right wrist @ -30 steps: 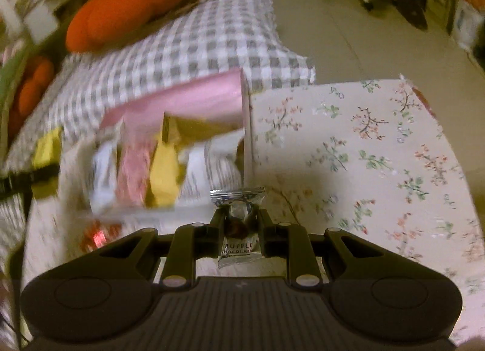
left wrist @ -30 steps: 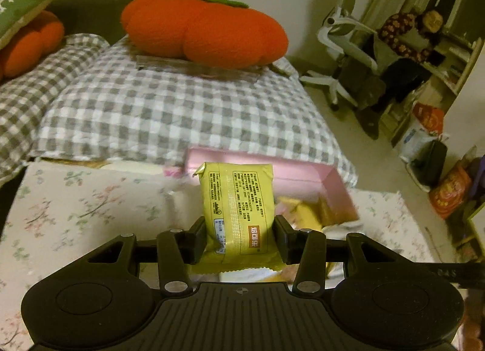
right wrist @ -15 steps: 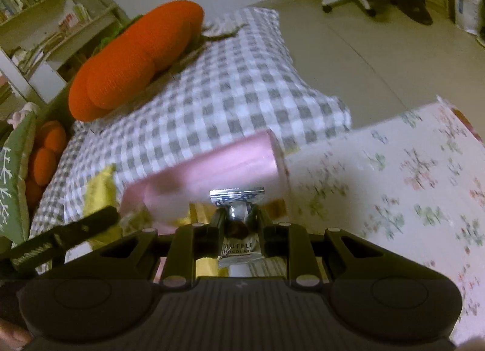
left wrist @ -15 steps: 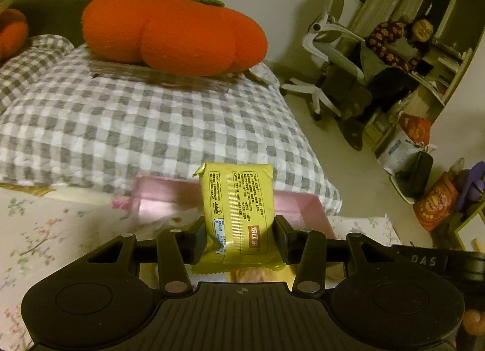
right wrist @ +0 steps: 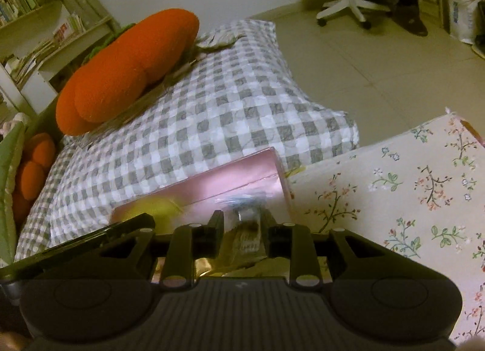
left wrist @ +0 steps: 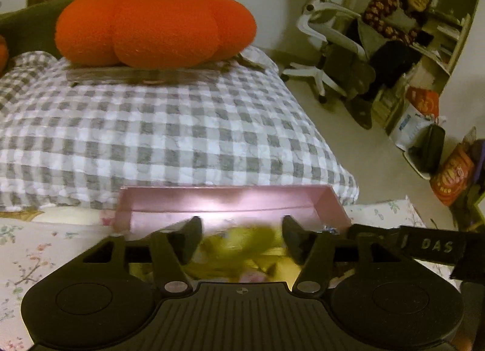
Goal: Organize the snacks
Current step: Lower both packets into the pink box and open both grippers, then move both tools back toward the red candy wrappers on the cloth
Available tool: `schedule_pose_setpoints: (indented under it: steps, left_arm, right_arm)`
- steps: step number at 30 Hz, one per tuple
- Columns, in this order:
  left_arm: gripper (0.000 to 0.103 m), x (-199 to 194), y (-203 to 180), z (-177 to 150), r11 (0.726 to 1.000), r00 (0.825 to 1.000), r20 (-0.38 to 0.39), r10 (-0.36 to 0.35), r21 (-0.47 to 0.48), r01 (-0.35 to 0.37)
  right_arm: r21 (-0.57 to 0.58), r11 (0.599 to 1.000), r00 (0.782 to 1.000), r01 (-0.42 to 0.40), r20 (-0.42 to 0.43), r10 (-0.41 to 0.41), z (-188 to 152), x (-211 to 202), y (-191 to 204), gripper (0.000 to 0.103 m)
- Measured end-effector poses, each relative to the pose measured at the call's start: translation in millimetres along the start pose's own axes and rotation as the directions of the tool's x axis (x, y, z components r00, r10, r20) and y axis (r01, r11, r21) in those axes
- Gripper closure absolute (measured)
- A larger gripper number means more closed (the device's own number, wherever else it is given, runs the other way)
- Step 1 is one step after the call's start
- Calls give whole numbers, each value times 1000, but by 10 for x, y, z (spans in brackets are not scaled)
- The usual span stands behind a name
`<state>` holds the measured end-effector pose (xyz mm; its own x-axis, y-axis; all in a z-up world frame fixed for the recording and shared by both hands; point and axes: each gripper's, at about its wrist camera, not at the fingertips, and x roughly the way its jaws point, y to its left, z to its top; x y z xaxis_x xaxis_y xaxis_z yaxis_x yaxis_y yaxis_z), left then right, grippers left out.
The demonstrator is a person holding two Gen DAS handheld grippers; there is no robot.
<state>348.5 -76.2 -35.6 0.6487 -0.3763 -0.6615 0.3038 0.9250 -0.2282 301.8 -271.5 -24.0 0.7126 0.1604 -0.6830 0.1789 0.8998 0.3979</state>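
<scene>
A pink box (left wrist: 224, 202) stands on the flowered table, also seen in the right wrist view (right wrist: 230, 181). My left gripper (left wrist: 241, 240) is open over the box; the yellow snack packet (left wrist: 245, 244) is a blur falling between its fingers. My right gripper (right wrist: 242, 226) has opened over the box's right end; the silver chocolate wrapper (right wrist: 247, 226) is blurred between the parted fingers, no longer pinched. Other packets lie in the box, mostly hidden by the grippers.
A grey checked cushion (left wrist: 157, 129) with an orange pumpkin pillow (left wrist: 154, 26) lies behind the box. The flowered tablecloth (right wrist: 409, 193) stretches right. A white office chair (left wrist: 330, 47) and bags stand on the floor beyond.
Both grippers moved over the pink box and opened. The yellow packet dropped from the left gripper; the chocolate wrapper came loose from the right.
</scene>
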Motion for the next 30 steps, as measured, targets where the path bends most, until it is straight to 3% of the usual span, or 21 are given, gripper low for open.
schedule_pose_setpoints:
  steps: [9,16,18,26,30]
  left_arm:
    - [42,-592,227,-27,997,999,22,37,-64,-35]
    - [39,-971,128,-259,996,996,-5,91,0,-91]
    - [39,-1033,101,-359,995,994,-29,101,13,-101]
    - [31,-1229,65,-665,989,986,-81,143,60,-138]
    - [27,-1197,127,-839,982,979,-103,176,92,-167]
  right_arm:
    - [0,1000,1000,-4,17,4,89,-450,135,69]
    - [-9,1000,1000,-22,-2,22,-49,-823,328,55]
    - [-8,1000,999,-23,-24,23,-126,-904,378,46]
    - [7,1000,989,15,-145,-14,-434,-1020,491,32]
    - [41,999,979,-28,-203,35,-644,-967,468,22]
